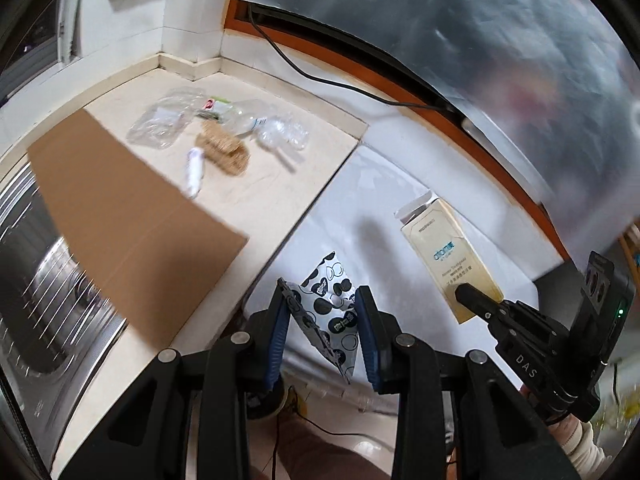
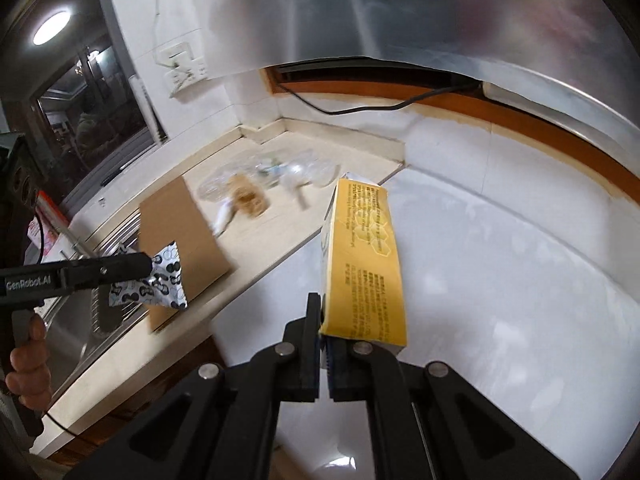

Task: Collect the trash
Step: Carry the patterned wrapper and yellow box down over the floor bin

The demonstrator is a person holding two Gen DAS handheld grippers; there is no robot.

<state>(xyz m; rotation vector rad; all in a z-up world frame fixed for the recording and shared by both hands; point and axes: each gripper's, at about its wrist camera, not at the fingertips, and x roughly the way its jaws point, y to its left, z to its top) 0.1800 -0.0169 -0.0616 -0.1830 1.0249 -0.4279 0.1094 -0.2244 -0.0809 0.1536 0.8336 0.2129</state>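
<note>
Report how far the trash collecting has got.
Done: nothing visibly binned; no bin is in view.
In hand: the left gripper pinches a black-and-white spotted foil wrapper; the right gripper is shut on a long yellow cardboard box.
Left: crumpled clear plastic bottles, a clear plastic bag, a tan woven scrap and a small white tube lie on the beige counter beside a flat brown cardboard sheet.

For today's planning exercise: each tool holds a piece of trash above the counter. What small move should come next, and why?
Probably carry both pieces away toward wherever trash is being gathered; no bin shows. The left tool grips the spotted wrapper, the right tool is shut on the yellow box, and more trash lies on the counter.
</note>
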